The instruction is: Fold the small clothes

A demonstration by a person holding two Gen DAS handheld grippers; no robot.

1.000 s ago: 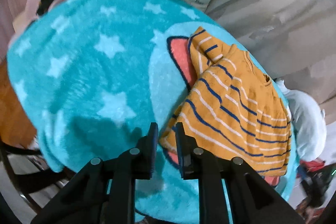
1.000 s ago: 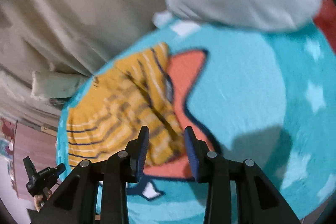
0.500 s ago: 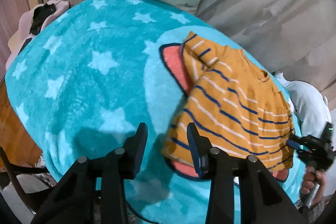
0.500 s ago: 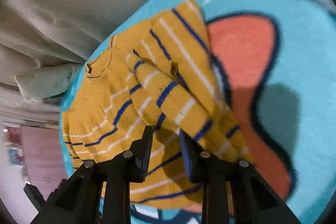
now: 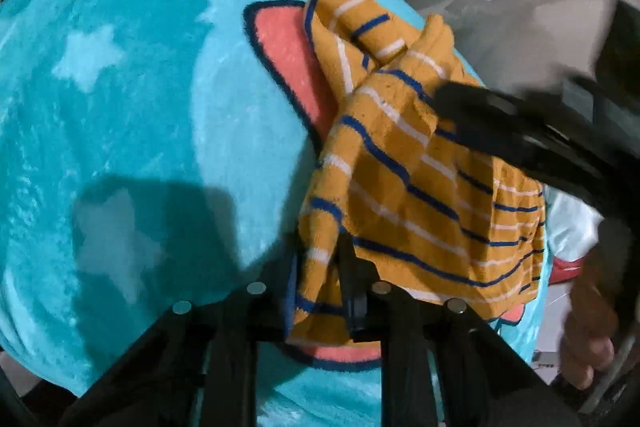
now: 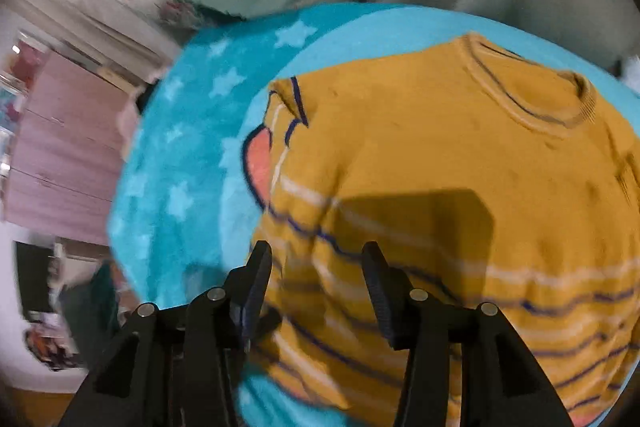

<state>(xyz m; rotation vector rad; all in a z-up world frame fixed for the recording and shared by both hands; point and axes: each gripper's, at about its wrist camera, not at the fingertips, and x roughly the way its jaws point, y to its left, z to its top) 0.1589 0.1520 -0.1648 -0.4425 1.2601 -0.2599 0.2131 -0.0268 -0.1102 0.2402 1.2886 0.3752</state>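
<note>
Now left gripper [image 5: 316,279] clamped on sweater [image 5: 404,163].

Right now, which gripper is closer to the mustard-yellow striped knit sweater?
Left. The left gripper is clamped on the mustard-yellow striped knit sweater; the right gripper hangs open just above it.

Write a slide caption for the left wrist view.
Left gripper pinches the striped yellow top's corner over a teal star blanket.
</note>
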